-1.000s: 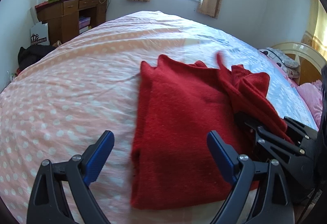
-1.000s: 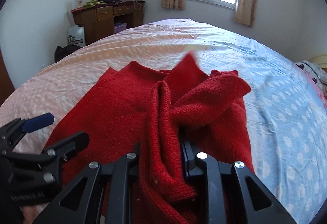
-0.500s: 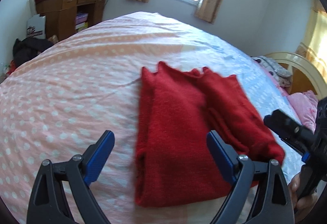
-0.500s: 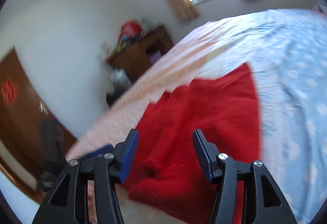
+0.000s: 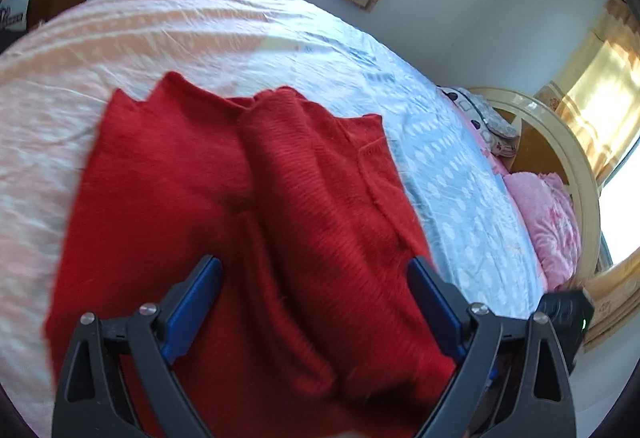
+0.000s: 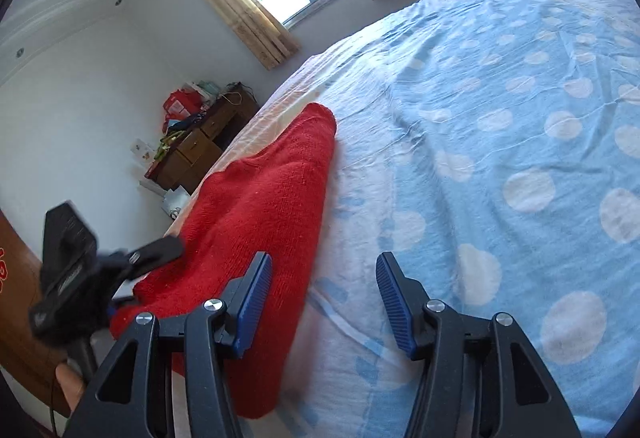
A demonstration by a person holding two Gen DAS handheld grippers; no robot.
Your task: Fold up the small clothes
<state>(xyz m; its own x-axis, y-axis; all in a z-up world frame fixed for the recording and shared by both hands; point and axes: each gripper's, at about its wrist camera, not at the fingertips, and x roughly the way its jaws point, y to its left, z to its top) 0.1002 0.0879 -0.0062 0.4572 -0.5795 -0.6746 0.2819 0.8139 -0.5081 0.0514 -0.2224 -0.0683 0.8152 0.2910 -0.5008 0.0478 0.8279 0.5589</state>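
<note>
A red knitted sweater (image 5: 248,206) lies on the bed, its right side folded over the middle. My left gripper (image 5: 316,294) is open and empty, just above the sweater's near hem. In the right wrist view the sweater (image 6: 260,198) lies to the left. My right gripper (image 6: 324,290) is open and empty over the blue dotted sheet, beside the sweater's right edge. The left gripper (image 6: 152,250) shows at the left of that view.
The bed sheet is pink with dots on the left (image 5: 80,38) and blue with dots on the right (image 6: 500,118). A wooden desk (image 6: 200,146) stands by the far wall. Pink pillows (image 5: 548,214) and a headboard (image 5: 560,142) lie to the right.
My right gripper let go of the sweater's sleeve, opened and swung away to the right of the garment. The sleeve now lies folded over the body. My left gripper moved closer over the hem.
</note>
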